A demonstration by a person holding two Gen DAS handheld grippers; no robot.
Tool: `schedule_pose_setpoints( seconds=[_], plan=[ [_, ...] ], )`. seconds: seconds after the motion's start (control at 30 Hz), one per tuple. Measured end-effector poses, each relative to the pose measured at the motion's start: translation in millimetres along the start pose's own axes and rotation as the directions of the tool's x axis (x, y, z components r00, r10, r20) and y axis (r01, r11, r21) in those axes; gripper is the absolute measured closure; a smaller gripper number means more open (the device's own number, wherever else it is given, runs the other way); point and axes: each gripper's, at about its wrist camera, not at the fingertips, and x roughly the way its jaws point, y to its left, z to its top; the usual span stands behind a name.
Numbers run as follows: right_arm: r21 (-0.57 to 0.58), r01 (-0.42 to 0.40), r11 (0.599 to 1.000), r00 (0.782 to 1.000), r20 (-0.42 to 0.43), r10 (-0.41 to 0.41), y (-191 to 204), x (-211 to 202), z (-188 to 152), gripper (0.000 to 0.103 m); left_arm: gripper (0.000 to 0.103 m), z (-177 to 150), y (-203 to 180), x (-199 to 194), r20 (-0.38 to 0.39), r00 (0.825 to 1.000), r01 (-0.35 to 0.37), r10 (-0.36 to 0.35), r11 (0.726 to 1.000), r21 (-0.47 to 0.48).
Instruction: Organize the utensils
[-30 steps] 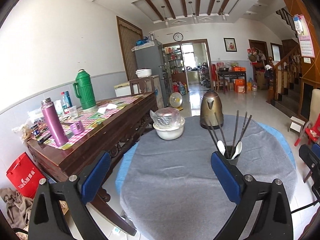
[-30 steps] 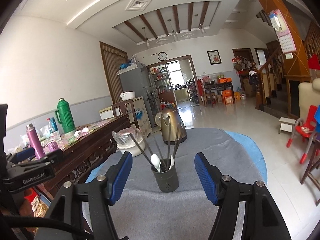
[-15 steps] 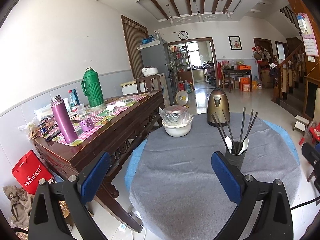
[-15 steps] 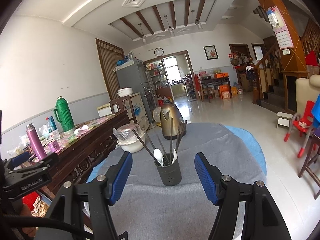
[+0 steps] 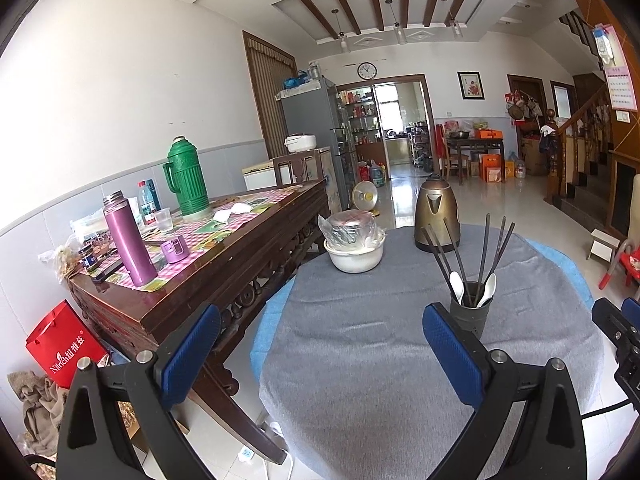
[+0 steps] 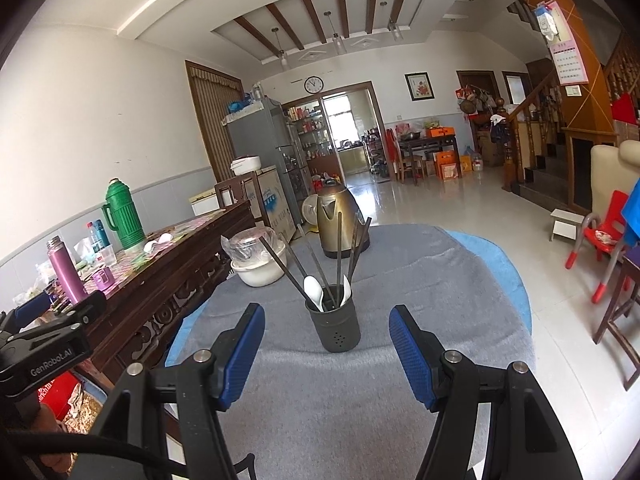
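Closest in: right gripper (image 6: 326, 354), blue-padded jaws spread wide with nothing between them, aimed straight at the dark grey perforated utensil cup (image 6: 335, 324). Left gripper (image 5: 320, 354) off to the side, jaws also wide apart and empty, over the near part of the grey felt-covered round table (image 5: 380, 380).

Cup standing upright mid-table, just ahead of the right gripper and not touching it. Stuffed with long dark chopsticks (image 6: 339, 248) fanning out at angles, plus two white ceramic-looking spoons (image 6: 313, 291) bowl-up.

Handling guess — chopsticks thin, stiff, light, probably slick, so likely to roll or pivot in the pads; best pinched mid-shaft or lower. Spoons probably heavier and chippy; best taken by the bowl, with no yanking against the sticks. Cup itself looks light and top-heavy — easy to tip if a stick gets levered sideways.

Further back: white bowl under a plastic-wrapped lid (image 6: 260, 264), then bronze-coloured metal electric kettle (image 6: 338, 220) at the far edge.
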Motion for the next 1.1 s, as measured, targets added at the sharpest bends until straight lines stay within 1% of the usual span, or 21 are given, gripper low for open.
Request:
schedule_pose_setpoints(
  seconds=[1.1],
  plan=[
    [-0.021,-0.004,1.0,1.0,0.016,0.005,11.6,-7.5,0.9,0.034,0.002,-9.1,7.6,3.4,-0.016,1.0,-0.004,0.004,1.0,-0.016]
  ],
)
